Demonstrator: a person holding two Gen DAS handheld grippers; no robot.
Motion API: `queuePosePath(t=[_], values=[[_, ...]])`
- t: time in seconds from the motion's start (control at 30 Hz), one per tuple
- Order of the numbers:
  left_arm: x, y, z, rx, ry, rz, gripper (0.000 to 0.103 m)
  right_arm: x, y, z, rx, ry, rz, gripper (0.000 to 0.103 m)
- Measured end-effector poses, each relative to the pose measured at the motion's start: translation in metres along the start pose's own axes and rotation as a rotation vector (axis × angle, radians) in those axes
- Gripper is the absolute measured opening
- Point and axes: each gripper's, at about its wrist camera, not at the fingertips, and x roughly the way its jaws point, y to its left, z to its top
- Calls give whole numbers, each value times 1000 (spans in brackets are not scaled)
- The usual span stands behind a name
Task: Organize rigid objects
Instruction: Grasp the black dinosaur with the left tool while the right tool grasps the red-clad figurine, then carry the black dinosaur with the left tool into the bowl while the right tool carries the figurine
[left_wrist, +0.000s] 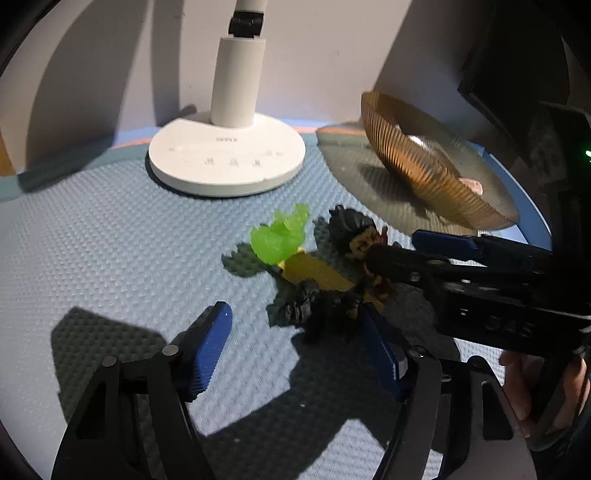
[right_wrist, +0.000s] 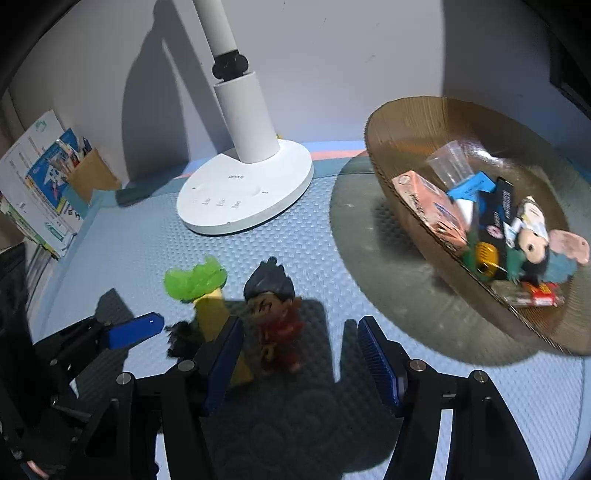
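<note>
one container shows in the left wrist view: a ribbed amber bowl (left_wrist: 436, 173), far ahead and to the right of the left gripper (left_wrist: 295, 350), its rim turned so that only a pale pink scrap inside can be made out. the left gripper's blue pads (left_wrist: 210, 350) stand spread apart with nothing pinched; the black rocky base (left_wrist: 306, 302) of the green-topped toy (left_wrist: 280, 236) lies just ahead between them, nearer the right pad, whether touching i cannot tell. the dark-haired figurine (left_wrist: 354, 232) stands just beyond, and the right gripper (left_wrist: 406, 251) reaches in from the right across it, hiding its body. a white lamp base (left_wrist: 227, 158) sits farther ahead on the blue textured mat (left_wrist: 92, 240). a hand (left_wrist: 535, 391) shows at the right edge. two jaws frame the right wrist view, where the right gripper (right_wrist: 299, 354) is spread with the figurine (right_wrist: 273, 306) standing between its pads, close to the left one, not pinched. the bowl (right_wrist: 406, 122) lies ahead to the right and holds a pink box (right_wrist: 424, 203), a clear cup (right_wrist: 450, 162), a blue packet (right_wrist: 472, 184), a black packet (right_wrist: 498, 206), a big-eared doll (right_wrist: 535, 236), a yellow piece (right_wrist: 485, 254) and a red pack (right_wrist: 543, 295). the green-topped toy (right_wrist: 195, 277) stands just left of the left pad, its yellow part behind that pad. the left gripper (right_wrist: 110, 332) comes in from the left. the lamp base (right_wrist: 243, 195) is ahead, and booklets (right_wrist: 48, 184) lean far left.
</note>
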Motion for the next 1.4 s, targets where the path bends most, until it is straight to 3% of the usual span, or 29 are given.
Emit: queuePosePath(t=[0.13, 0.23, 0.27, 0.3, 0.4, 0.53, 0.7, 0.83, 1.03, 1.1, 1.17, 1.27, 1.4], values=[[0, -1, 0, -2, -11, -24, 40, 13, 2, 4, -9, 10, 5, 60], [-2, -3, -1, 13, -27, -19, 40, 18, 8, 4, -33, 1, -7, 50], [-5, -3, -1, 16, -35, -20, 40, 17, 9, 4, -41, -1, 5, 36], [-9, -4, -2, 18, -50, -21, 40, 15, 11, 4, -44, -1, 32, 30], [-30, -1, -9, 6, -77, -32, 40, 2, 12, 1, -44, -24, 11, 30], [-57, 4, -24, -14, -103, -32, 40, -31, 1, -10, 3, -58, 61, 30], [-81, 10, -54, -39, -109, -5, 40, -72, -13, -54, 72, -43, 125, 30], [-82, 11, -72, -72, -102, -6, 40, -74, -15, -94, 70, -5, 130, 30], [-72, 6, -84, -35, -90, 46, 40, -68, -20, -120, 83, 27, 159, 35], [-70, 7, -84, -36, -96, 43, 40, -74, -23, -126, 102, 9, 186, 58], [-70, 7, -85, -36, -91, 48, 40, -79, -22, -131, 112, -9, 185, 64], [-71, 3, -87, -15, -100, 54, 40, -79, -11, -133, 77, -9, 121, 64], [-72, 0, -88, 2, -107, 62, 40, -77, 3, -127, 26, -26, -61, 64]])
